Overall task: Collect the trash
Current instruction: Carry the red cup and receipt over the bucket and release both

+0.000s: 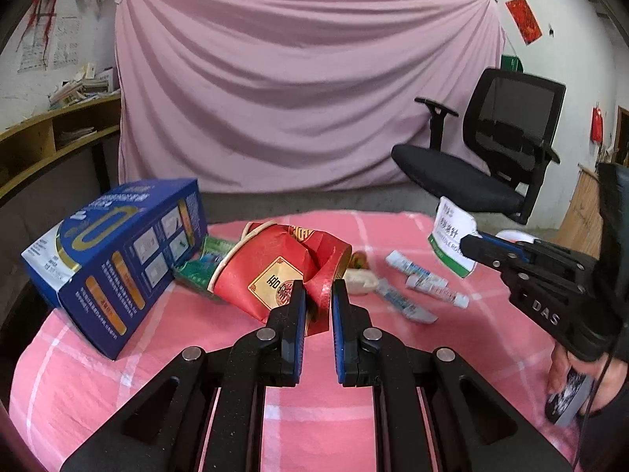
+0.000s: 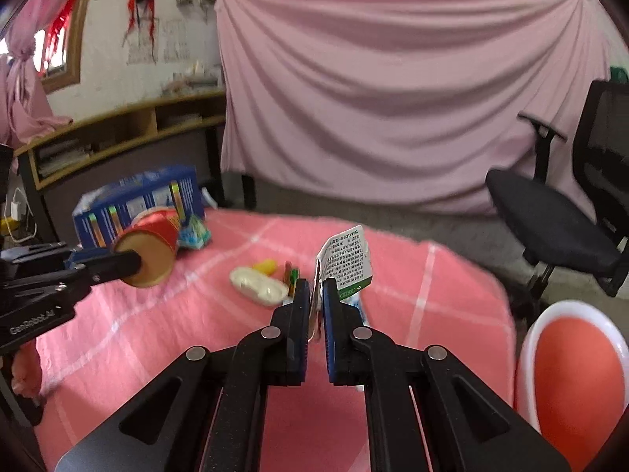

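My left gripper (image 1: 317, 295) is shut on the crumpled red paper cup (image 1: 275, 271), which lies on its side over the pink tablecloth (image 1: 157, 334). The same cup shows in the right wrist view (image 2: 147, 247) on the left gripper's fingers. My right gripper (image 2: 314, 295) is shut on a small white and green medicine box (image 2: 348, 261) and holds it above the table; it also shows in the left wrist view (image 1: 452, 240). Several white tubes (image 1: 428, 281) lie on the cloth. A white plastic tray (image 2: 257, 286), a yellow piece (image 2: 264, 265) and a green wrapper (image 2: 194, 234) lie there too.
A large blue carton (image 1: 114, 259) lies at the table's left. A red bin with a white rim (image 2: 574, 377) stands to the right of the table. A black office chair (image 1: 487, 153) stands behind on the right. A wooden shelf (image 1: 47, 141) is at left.
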A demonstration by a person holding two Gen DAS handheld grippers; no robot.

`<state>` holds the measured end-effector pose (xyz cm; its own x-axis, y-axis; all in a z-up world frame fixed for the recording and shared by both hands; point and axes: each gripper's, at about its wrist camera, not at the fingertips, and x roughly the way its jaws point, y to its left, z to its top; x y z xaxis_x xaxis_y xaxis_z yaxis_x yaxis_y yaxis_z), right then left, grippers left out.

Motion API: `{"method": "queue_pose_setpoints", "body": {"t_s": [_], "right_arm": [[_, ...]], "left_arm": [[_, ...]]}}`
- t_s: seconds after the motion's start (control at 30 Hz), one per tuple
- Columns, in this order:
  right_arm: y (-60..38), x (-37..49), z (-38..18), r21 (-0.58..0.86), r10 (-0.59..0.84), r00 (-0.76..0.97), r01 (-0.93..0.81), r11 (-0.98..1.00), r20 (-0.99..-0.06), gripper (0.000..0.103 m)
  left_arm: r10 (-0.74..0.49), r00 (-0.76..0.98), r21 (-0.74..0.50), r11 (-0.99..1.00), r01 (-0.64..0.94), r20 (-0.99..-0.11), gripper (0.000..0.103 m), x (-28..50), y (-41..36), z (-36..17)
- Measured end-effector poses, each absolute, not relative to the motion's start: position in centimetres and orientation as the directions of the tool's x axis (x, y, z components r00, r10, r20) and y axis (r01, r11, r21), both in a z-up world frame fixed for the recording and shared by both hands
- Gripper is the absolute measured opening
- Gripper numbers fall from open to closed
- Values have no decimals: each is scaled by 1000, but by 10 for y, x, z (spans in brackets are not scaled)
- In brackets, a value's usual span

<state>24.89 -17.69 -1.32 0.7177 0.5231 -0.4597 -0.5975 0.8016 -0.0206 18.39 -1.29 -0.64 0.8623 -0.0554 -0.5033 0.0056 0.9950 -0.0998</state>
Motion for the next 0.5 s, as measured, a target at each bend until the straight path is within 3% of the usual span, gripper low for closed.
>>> {"method": "queue_pose_setpoints", "body": {"t_s": [0.27,0.5], "right_arm": [[-215,207,22,-86,493,859,-506,858,-139,5],[-257,193,43,-90,386,922,-382,920,29,5]], "left_arm": [[-107,937,-116,991,73,-332,10,181,-54,34],[-244,946,-97,969,228,-215,10,190,-106,62]]}}
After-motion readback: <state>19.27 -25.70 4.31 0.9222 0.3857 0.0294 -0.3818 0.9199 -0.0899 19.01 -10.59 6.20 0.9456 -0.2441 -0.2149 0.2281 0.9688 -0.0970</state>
